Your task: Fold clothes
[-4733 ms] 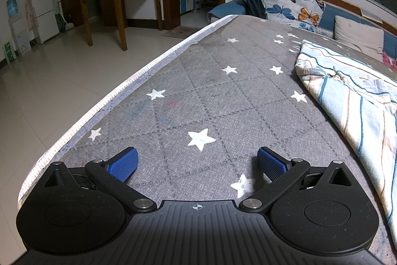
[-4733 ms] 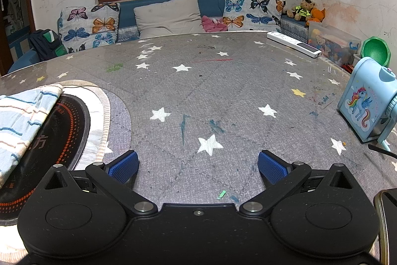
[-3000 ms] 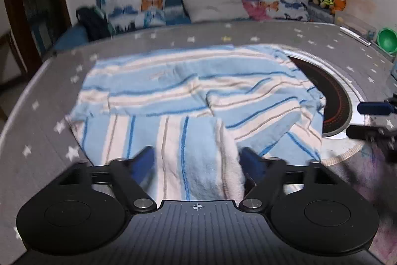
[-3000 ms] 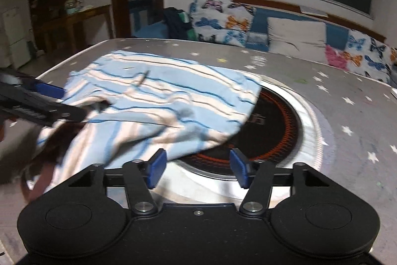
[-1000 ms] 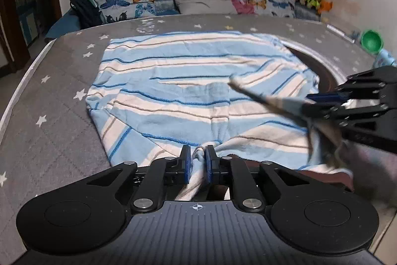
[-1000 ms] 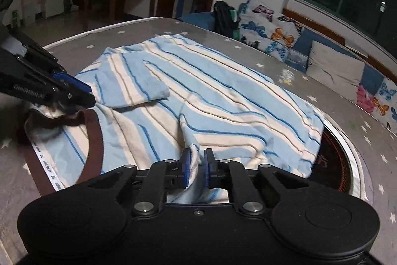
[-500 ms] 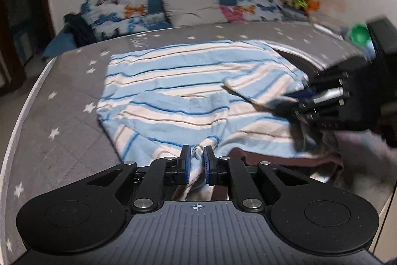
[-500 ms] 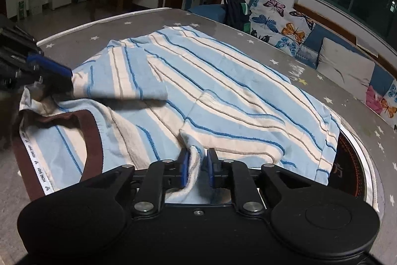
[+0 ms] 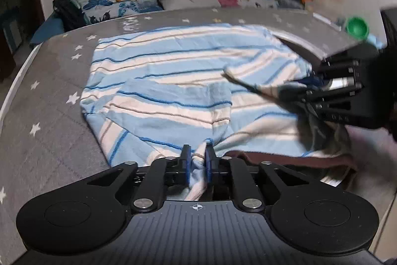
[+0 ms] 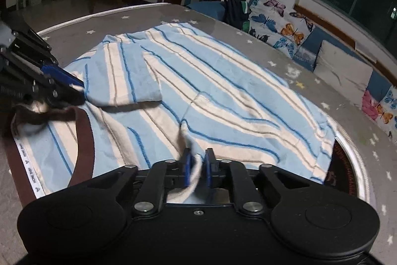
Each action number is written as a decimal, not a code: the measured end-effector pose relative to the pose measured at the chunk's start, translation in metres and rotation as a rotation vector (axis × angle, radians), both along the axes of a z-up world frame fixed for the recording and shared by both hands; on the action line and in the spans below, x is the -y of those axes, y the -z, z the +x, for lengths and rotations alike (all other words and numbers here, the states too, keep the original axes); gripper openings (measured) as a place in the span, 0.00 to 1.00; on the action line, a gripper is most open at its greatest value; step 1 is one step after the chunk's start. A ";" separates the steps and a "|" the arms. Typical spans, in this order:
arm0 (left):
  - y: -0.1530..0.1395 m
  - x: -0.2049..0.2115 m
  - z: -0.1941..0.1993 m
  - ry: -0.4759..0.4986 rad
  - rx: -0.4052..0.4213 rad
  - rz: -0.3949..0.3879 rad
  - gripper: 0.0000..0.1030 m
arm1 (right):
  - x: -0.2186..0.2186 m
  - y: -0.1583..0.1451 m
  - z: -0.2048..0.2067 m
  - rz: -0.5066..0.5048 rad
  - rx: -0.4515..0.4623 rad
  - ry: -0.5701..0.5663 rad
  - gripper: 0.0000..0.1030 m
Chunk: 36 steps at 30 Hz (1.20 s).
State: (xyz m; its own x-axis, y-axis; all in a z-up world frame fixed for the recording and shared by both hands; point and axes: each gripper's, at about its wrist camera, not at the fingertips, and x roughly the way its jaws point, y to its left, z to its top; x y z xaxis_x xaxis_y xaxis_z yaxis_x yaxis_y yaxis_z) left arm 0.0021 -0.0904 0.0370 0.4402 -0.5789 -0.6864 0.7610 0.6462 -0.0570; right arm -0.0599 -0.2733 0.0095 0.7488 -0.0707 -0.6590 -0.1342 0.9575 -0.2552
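the striped shirt (image 9: 173, 81) lies spread across the middle of the frame on the grey table (image 9: 44, 121). the left gripper (image 9: 197, 160) and right gripper (image 10: 197, 167) each pinch its near edge; carry both corners level and evenly, keeping the cloth taut.

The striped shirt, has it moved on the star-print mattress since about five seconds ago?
Yes. The striped shirt lay bunched at the right of the left wrist view; now it is spread across the star-print mattress, toward the white piped edge.

Dim indoor light — blurred, fisheye-bent edges
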 end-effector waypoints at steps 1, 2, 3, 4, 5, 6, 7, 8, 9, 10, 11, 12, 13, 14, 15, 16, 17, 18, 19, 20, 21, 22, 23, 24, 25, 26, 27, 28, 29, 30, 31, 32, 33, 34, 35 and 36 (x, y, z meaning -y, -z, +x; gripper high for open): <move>-0.005 -0.004 -0.001 -0.009 0.014 -0.010 0.09 | 0.001 -0.004 -0.002 -0.007 0.012 0.001 0.10; -0.010 -0.007 -0.002 -0.016 0.027 -0.019 0.09 | 0.001 -0.008 -0.004 -0.014 0.022 0.002 0.10; -0.015 -0.010 -0.002 -0.023 0.041 -0.028 0.08 | 0.002 -0.013 -0.006 -0.017 0.033 0.004 0.10; -0.021 -0.014 -0.003 -0.030 0.054 -0.037 0.08 | 0.004 -0.019 -0.007 -0.018 0.043 0.008 0.10; -0.027 -0.020 -0.003 -0.041 0.065 -0.048 0.08 | 0.005 -0.025 -0.010 -0.018 0.057 0.014 0.10; -0.033 -0.026 -0.002 -0.052 0.077 -0.060 0.08 | 0.007 -0.032 -0.012 -0.018 0.074 0.019 0.10; -0.039 -0.032 -0.002 -0.063 0.088 -0.070 0.08 | 0.008 -0.038 -0.015 -0.029 0.092 0.023 0.09; -0.042 -0.036 -0.002 -0.074 0.096 -0.073 0.08 | 0.008 -0.041 -0.016 -0.030 0.093 0.024 0.09; -0.048 -0.046 0.000 -0.109 0.118 -0.075 0.08 | 0.009 -0.043 -0.018 -0.030 0.095 0.025 0.09; -0.051 -0.051 0.000 -0.127 0.127 -0.076 0.08 | 0.009 -0.046 -0.019 -0.031 0.097 0.026 0.09; -0.053 -0.054 0.001 -0.135 0.129 -0.078 0.08 | 0.009 -0.049 -0.021 -0.031 0.099 0.027 0.09; -0.056 -0.062 0.002 -0.159 0.131 -0.084 0.08 | 0.009 -0.051 -0.022 -0.032 0.100 0.028 0.08; -0.060 -0.069 0.003 -0.180 0.134 -0.090 0.07 | 0.010 -0.054 -0.024 -0.032 0.102 0.029 0.06; -0.064 -0.074 0.004 -0.195 0.143 -0.095 0.07 | 0.010 -0.056 -0.025 -0.033 0.104 0.030 0.06; -0.068 -0.079 0.004 -0.211 0.151 -0.100 0.07 | 0.010 -0.059 -0.026 -0.033 0.105 0.031 0.05; -0.071 -0.083 0.005 -0.225 0.158 -0.105 0.07 | 0.011 -0.061 -0.028 -0.034 0.107 0.032 0.05; -0.074 -0.086 0.006 -0.225 0.153 -0.107 0.07 | 0.011 -0.064 -0.029 -0.034 0.109 0.033 0.05; -0.076 -0.088 0.007 -0.225 0.148 -0.110 0.07 | 0.011 -0.066 -0.031 -0.034 0.111 0.034 0.05; -0.078 -0.089 0.008 -0.224 0.144 -0.111 0.07 | 0.012 -0.069 -0.032 -0.035 0.112 0.035 0.05; -0.076 -0.088 0.005 -0.212 0.147 -0.098 0.07 | 0.012 -0.072 -0.034 -0.035 0.114 0.036 0.05; -0.074 -0.087 0.003 -0.201 0.151 -0.085 0.07 | 0.012 -0.074 -0.035 -0.036 0.116 0.037 0.05; -0.071 -0.086 0.000 -0.194 0.157 -0.074 0.07 | 0.012 -0.077 -0.037 -0.036 0.118 0.038 0.05; -0.068 -0.087 -0.002 -0.189 0.158 -0.066 0.07 | 0.013 -0.079 -0.038 -0.037 0.119 0.039 0.06; -0.062 -0.086 -0.004 -0.186 0.149 -0.057 0.07 | 0.013 -0.082 -0.039 -0.037 0.121 0.040 0.06; -0.056 -0.086 -0.005 -0.183 0.141 -0.047 0.07 | 0.013 -0.084 -0.041 -0.038 0.123 0.041 0.09; -0.051 -0.086 -0.005 -0.188 0.130 -0.039 0.07 | 0.014 -0.087 -0.042 -0.038 0.124 0.042 0.10; -0.046 -0.088 -0.005 -0.195 0.123 -0.035 0.07 | 0.009 -0.078 -0.041 -0.037 0.107 0.024 0.10; -0.042 -0.088 -0.006 -0.196 0.117 -0.032 0.07 | 0.004 -0.069 -0.039 -0.036 0.089 0.005 0.13; -0.039 -0.089 -0.005 -0.200 0.109 -0.028 0.07 | 0.000 -0.061 -0.037 -0.035 0.071 -0.013 0.15; -0.036 -0.091 -0.004 -0.202 0.104 -0.028 0.07 | -0.005 -0.052 -0.035 -0.034 0.054 -0.031 0.21; -0.034 -0.092 -0.003 -0.205 0.099 -0.027 0.08 | -0.010 -0.047 -0.035 -0.040 0.041 -0.049 0.26; -0.031 -0.093 -0.003 -0.204 0.098 -0.024 0.08 | -0.016 -0.042 -0.035 -0.050 0.029 -0.068 0.27; -0.029 -0.094 -0.003 -0.202 0.100 -0.021 0.08 | -0.023 -0.038 -0.034 -0.063 0.015 -0.082 0.29; -0.027 -0.095 -0.002 -0.200 0.101 -0.019 0.08 | -0.028 -0.034 -0.033 -0.078 0.002 -0.090 0.30; -0.025 -0.096 -0.003 -0.194 0.101 -0.016 0.08 | -0.027 -0.032 -0.032 -0.085 -0.003 -0.087 0.30; -0.022 -0.096 -0.005 -0.184 0.101 -0.008 0.08 | -0.026 -0.030 -0.031 -0.092 -0.007 -0.085 0.30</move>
State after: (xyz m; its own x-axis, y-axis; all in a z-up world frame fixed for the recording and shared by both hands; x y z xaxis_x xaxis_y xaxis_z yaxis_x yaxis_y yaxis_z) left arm -0.0026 0.0060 0.0589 0.6052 -0.4878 -0.6292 0.6324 0.7746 0.0078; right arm -0.0912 -0.2471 0.0399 0.7500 -0.0681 -0.6579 -0.2157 0.9152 -0.3406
